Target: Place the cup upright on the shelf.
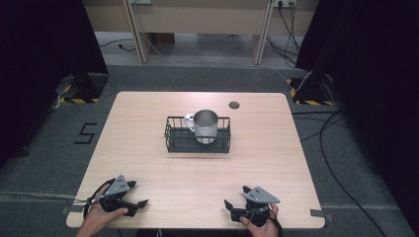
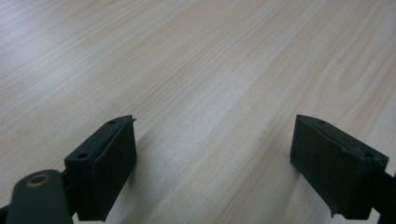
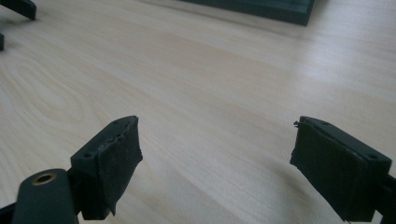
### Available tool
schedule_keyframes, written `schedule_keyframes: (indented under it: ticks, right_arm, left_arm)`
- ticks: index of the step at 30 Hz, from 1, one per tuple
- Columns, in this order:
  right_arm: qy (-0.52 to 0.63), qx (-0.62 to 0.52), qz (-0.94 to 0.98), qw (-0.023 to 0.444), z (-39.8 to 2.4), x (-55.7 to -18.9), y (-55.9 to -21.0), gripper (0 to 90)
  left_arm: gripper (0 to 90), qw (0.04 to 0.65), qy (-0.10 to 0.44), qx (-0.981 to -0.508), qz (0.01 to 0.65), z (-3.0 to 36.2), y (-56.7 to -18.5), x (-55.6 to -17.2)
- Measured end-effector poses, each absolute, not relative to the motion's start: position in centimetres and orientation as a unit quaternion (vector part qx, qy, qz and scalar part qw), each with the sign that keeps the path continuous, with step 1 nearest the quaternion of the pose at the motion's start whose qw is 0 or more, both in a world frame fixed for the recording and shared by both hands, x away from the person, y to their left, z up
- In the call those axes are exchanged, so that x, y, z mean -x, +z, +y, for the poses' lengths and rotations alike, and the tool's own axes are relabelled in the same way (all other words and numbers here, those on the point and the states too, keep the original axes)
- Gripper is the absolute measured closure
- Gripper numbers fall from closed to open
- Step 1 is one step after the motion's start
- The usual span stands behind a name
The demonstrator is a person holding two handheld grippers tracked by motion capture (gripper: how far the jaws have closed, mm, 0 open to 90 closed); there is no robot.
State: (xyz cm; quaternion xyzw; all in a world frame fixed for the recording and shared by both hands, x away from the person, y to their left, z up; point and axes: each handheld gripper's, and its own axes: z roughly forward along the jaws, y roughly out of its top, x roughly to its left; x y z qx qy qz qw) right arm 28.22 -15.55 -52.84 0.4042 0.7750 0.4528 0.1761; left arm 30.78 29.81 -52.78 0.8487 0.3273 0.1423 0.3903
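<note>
Both grippers sit low at the near edge of the surface. Left gripper at about 7 o'clock from surface centre, right gripper at about 5 o'clock. A hand backs the left one, a hand the right.

Left gripper view: jaws stand well apart, bare wood grain between them, nothing held. Right gripper view: jaws likewise apart with nothing between; the dark base of the basket lies at 12 o'clock, well apart, and part of the left gripper shows at 10 o'clock.

Further out, mid-surface: black wire basket, long side facing the person. Metal mug stands upright inside it, toward the right half, handle pointing to 9 o'clock. Beyond, a small dark round cap set in the surface at about 1 o'clock. Floor and cables past the edges.

Risks, as judged from here:
- Mug wall is smooth and round; a pinch on the rim off-centre could let it swing or slip out.
- Basket is light wire; lifting the mug against a wall could drag or tip the basket unless the other gripper steadies it.
- Jaw tips coming in low could catch the basket rim.
- Handle faces left, so a right-side approach meets only the plain wall.
</note>
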Motion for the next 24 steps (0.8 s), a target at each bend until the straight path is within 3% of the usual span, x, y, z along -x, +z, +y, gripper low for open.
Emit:
schedule_keyframes:
  ticks: [24]
  right_arm:
    - [0.439,-0.373,0.790,0.207,-15.6,-27.4,-54.4,9.8]
  left_arm:
    - [13.9,0.390,0.143,-0.849,0.327,29.8,-52.8,-30.8]
